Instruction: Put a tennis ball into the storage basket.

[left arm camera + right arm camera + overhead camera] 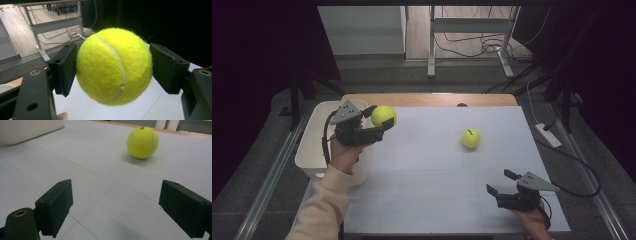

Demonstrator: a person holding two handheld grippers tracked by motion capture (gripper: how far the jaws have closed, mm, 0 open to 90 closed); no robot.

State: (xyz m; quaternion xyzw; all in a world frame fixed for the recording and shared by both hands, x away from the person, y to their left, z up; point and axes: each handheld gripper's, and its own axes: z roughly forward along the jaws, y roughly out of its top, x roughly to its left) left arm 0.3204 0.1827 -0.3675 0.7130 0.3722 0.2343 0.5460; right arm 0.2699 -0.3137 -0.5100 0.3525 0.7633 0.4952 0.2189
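Note:
My left gripper (381, 116) is shut on a yellow tennis ball (383, 115) and holds it in the air above the table's far left, beside the white bin (312, 145). In the left gripper view the ball (114, 66) sits squeezed between both black pads. A second tennis ball (470, 138) lies on the white table (427, 190) right of centre; it also appears ahead in the right gripper view (142, 142). My right gripper (501, 182) rests low at the near right, jaws wide open (115, 207) with nothing between them.
The white bin stands off the table's left edge; its corner (27, 128) appears in the right gripper view. A wooden strip (429, 99) borders the far edge. Beyond are desk legs (432, 45) and floor cables. A cable (577, 165) trails off to the right.

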